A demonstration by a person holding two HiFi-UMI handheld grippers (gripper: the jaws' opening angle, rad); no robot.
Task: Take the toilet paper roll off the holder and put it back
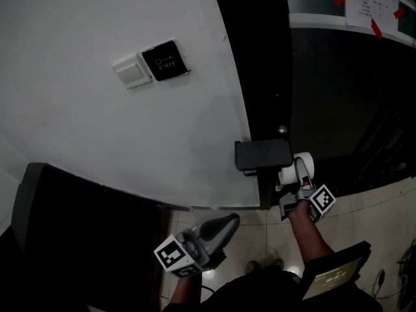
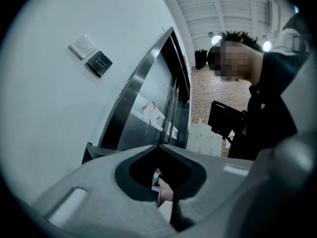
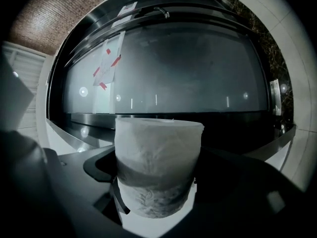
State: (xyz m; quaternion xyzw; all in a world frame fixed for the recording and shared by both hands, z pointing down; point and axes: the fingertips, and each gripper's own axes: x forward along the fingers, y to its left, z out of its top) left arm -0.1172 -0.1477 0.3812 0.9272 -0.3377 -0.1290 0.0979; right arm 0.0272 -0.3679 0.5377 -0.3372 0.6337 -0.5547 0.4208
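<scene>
A white toilet paper roll (image 1: 303, 166) (image 3: 158, 165) sits clamped between the jaws of my right gripper (image 1: 296, 177) (image 3: 158, 182), which is shut on it. The roll hangs just to the right of and slightly below the black box-shaped holder (image 1: 263, 155) fixed at the edge of the dark door frame; whether it touches the holder I cannot tell. My left gripper (image 1: 229, 222) (image 2: 158, 146) is held low and to the left, away from the holder. Its jaw tips meet and nothing is between them.
A black exit button (image 1: 166, 60) and a white switch (image 1: 133, 71) are on the white wall (image 1: 97, 135). A notice with red tape (image 1: 372, 4) hangs on the dark glass door (image 3: 173, 68). A dark cabinet (image 1: 78, 226) stands at left; tiled floor (image 1: 383, 213) lies below.
</scene>
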